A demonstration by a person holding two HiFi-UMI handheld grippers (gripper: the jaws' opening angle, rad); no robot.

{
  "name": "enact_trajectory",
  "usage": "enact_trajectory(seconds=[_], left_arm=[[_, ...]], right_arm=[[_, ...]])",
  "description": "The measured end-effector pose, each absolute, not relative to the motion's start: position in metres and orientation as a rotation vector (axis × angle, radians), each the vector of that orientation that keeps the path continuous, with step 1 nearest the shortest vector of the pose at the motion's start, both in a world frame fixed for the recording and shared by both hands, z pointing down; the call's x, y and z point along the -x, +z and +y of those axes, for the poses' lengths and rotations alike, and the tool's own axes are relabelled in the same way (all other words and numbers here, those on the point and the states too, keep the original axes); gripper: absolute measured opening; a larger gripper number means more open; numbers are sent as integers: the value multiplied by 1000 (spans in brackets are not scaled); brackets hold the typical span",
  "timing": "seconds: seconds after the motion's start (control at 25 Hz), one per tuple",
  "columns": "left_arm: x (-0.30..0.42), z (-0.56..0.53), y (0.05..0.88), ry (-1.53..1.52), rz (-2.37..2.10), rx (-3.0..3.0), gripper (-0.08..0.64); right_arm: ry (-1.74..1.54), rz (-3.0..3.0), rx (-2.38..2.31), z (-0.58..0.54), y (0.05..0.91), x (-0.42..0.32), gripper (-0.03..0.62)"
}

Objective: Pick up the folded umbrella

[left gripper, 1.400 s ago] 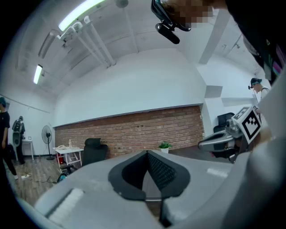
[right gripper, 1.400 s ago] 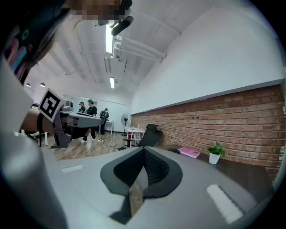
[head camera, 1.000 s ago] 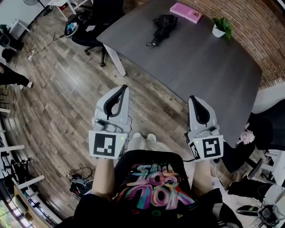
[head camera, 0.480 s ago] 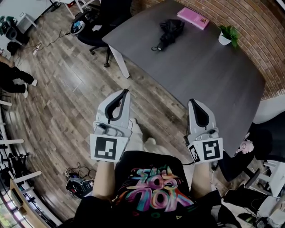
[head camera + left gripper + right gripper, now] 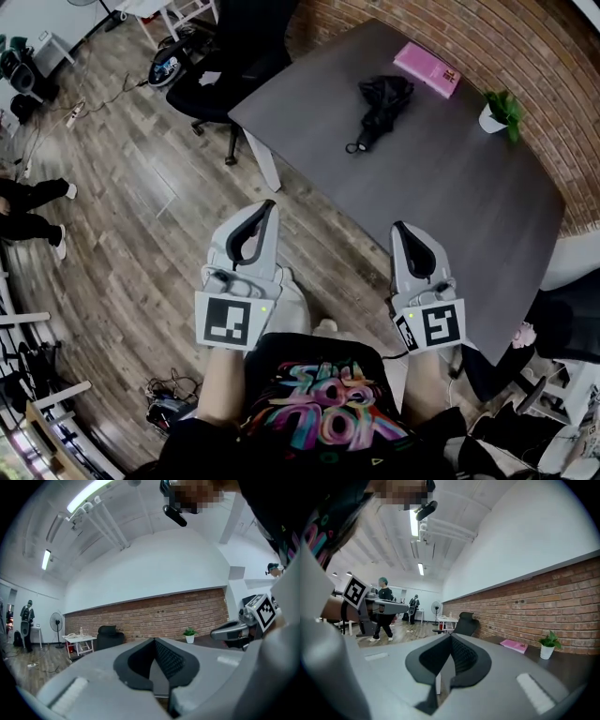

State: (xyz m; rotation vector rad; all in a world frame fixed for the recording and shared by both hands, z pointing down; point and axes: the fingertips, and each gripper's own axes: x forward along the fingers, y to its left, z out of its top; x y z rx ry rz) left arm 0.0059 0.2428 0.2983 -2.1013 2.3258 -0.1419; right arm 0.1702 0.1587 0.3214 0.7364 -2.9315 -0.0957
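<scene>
Change since earlier frames: both tongs are travelling forward with the person toward the bench (image 5: 450, 197). In the head view the folded umbrella (image 5: 380, 105) is now sitting lower and nearer the centre.
Left tongs (image 5: 265, 206): clenched, tips meeting, nothing between them. They are being carried level over the wooden floor (image 5: 141, 216), short of the bench.
Right tongs (image 5: 401, 228): likewise clenched and empty. The tip is overlapping the bench's near edge in the head view; whether it is actually over the top cannot be told.
Why closed (judgement): this is looking like a carrying posture only. The person is walking up, and neither pair is within reach of anything to grip.
Folded umbrella: black, lying flat on the bench top with its handle end pointing toward the near edge. It is well apart from both tongs and is not showing in either gripper view.
Neighbours: pink book (image 5: 427, 68) is lying just beyond the umbrella. Potted plant (image 5: 497, 114) is standing further right, near the brick wall (image 5: 525, 37).
Beyond bench: office chair (image 5: 220, 80) is standing off the left corner.
Stage (judgement): approach is under way; grasp not yet begun.
Next need (judgement): one pair of tongs is going to have to open before closing round the umbrella's body.
</scene>
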Motion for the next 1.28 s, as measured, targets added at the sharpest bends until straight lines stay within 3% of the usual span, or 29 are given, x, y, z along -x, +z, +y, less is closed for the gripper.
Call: enact_trajectory(seconds=[0.48, 1.28], left_arm=[[107, 193, 298, -125, 2260, 2174, 2], [142, 128, 320, -124, 2166, 2293, 2]], right_arm=[[-136, -2878, -789, 119, 319, -64, 0], [-59, -2787, -966, 68, 349, -42, 0]])
